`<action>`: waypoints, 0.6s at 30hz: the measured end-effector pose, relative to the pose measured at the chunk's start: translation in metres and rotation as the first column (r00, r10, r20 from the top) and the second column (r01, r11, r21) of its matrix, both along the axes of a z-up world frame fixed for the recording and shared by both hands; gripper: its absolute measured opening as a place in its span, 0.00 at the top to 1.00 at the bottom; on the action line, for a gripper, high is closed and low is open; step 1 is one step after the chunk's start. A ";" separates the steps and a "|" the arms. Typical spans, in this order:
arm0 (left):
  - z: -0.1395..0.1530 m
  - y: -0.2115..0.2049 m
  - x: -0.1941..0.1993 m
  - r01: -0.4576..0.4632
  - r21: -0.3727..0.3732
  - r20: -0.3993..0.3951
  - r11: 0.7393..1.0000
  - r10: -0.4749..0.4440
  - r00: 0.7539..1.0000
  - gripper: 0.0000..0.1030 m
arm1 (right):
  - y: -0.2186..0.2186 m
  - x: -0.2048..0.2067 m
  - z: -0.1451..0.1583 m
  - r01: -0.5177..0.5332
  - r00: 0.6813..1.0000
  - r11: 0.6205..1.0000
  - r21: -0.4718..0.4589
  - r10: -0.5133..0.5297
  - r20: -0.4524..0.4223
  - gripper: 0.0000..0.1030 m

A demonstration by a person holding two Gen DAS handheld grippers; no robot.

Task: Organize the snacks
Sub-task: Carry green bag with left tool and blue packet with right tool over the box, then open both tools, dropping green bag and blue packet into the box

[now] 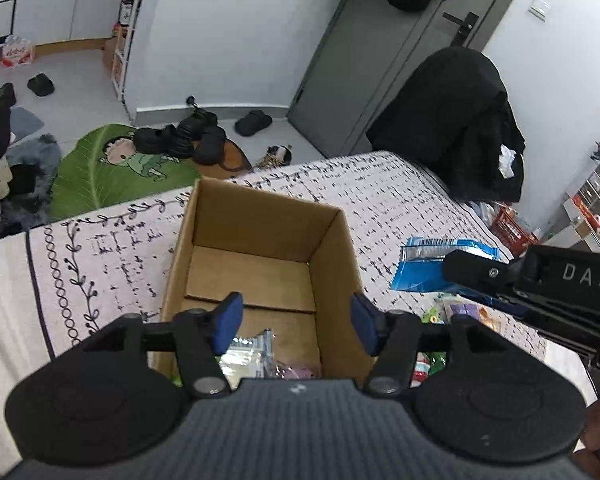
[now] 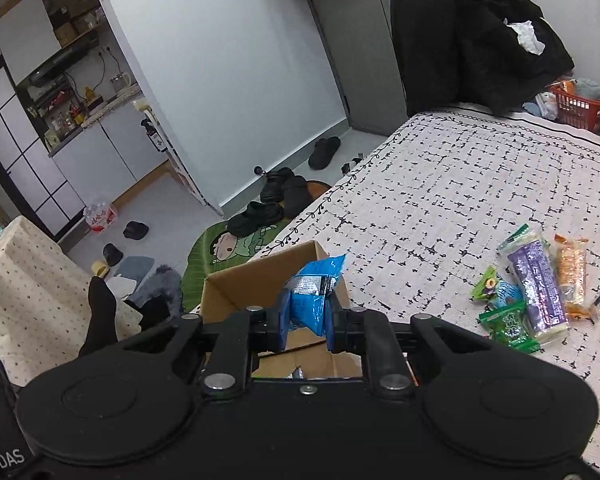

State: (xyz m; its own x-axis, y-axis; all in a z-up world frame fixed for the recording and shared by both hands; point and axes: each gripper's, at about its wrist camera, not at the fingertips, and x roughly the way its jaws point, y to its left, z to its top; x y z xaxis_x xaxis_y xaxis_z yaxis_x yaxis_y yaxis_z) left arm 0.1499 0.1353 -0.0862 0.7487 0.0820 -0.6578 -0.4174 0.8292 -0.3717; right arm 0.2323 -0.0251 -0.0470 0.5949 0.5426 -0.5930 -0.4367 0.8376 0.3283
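One packet dropped in the box, the next on its way

The left tongs (image 1: 296,322) hang over the cardboard box (image 1: 332,256) with their blue pads standing apart and nothing between them; just below and behind their tips, a few packets (image 1: 256,354) lie on the box floor, which suggests this hand is placed here simply because the box is where snacks go. The right tongs (image 2: 307,322) are narrow, pinching a blue packet (image 2: 314,292) by its lower end so it stands up ahead of them, above the near corner of the same box, probably to be let go inside. To the right of the right tongs, well apart, the remaining snacks (image 2: 536,292) lie in a loose heap on the patterned bedspread (image 2: 440,200), not yet sorted.
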 end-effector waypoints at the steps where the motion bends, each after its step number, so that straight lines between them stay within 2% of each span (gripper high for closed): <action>1: 0.001 0.000 -0.001 -0.008 0.003 0.001 1.000 0.008 1.000 0.40 | 0.001 0.001 0.000 0.000 1.000 1.000 0.003 0.000 -0.003 0.83; 4: 0.003 0.000 -0.002 -0.017 0.002 0.009 1.000 0.017 1.000 0.36 | 0.004 0.006 0.001 -0.005 1.000 1.000 0.021 0.006 -0.009 0.83; 13: -0.001 -0.003 0.000 -0.019 -0.015 -0.010 1.000 0.019 1.000 0.34 | 0.019 0.021 0.009 -0.066 0.998 0.995 0.080 0.068 -0.014 0.82; 15: -0.004 -0.006 0.002 -0.010 -0.016 -0.021 1.000 0.010 1.000 0.34 | 0.020 0.023 0.008 -0.086 0.996 0.993 0.080 0.088 -0.021 0.75; 17: -0.006 -0.011 0.004 0.002 -0.008 -0.033 1.000 -0.003 0.999 0.33 | 0.016 0.024 0.005 -0.075 0.997 0.994 0.081 0.077 -0.031 0.57; 18: -0.006 -0.013 0.004 0.005 -0.006 -0.035 1.000 -0.005 0.999 0.33 | 0.012 0.024 0.003 -0.065 0.997 0.994 0.085 0.068 -0.034 0.52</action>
State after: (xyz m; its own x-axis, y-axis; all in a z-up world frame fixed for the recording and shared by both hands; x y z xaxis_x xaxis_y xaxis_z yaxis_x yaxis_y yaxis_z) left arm 0.1541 0.1220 -0.0925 0.7253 0.0740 -0.6844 -0.4260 0.8292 -0.3618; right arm 0.2558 -0.0129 -0.0442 0.5344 0.6288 -0.5648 -0.4766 0.7761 0.4131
